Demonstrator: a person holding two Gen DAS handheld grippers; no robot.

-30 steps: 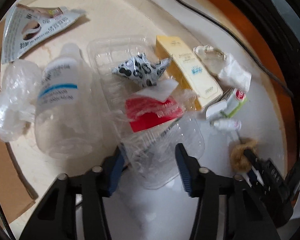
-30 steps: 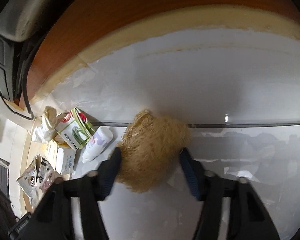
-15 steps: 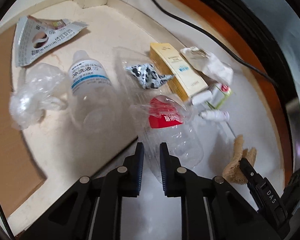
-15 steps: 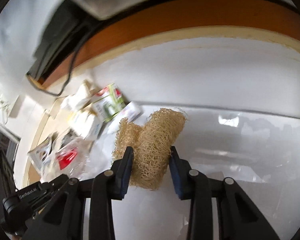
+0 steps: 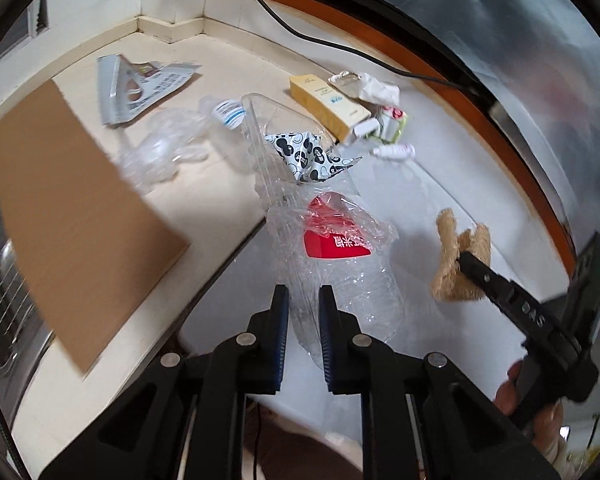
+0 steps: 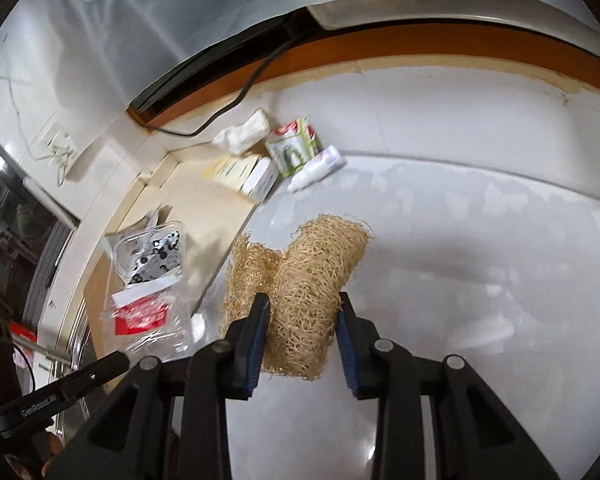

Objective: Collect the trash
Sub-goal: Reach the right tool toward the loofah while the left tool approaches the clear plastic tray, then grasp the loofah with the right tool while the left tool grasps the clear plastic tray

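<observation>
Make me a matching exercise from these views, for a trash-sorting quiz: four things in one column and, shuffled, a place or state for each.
Things:
1. loofah scrap
2. clear plastic container
3. yellow box
4. brown cardboard sheet

States:
a. lying flat at the left of the counter
b. pinched in the left gripper
c. resting by crumpled white paper
d. clamped in the right gripper

Pairs: 1-d, 2-b, 3-c, 4-a

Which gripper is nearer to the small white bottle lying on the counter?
Right. The right gripper, holding the loofah, is closer to the small white bottle; the left gripper is farther.
</observation>
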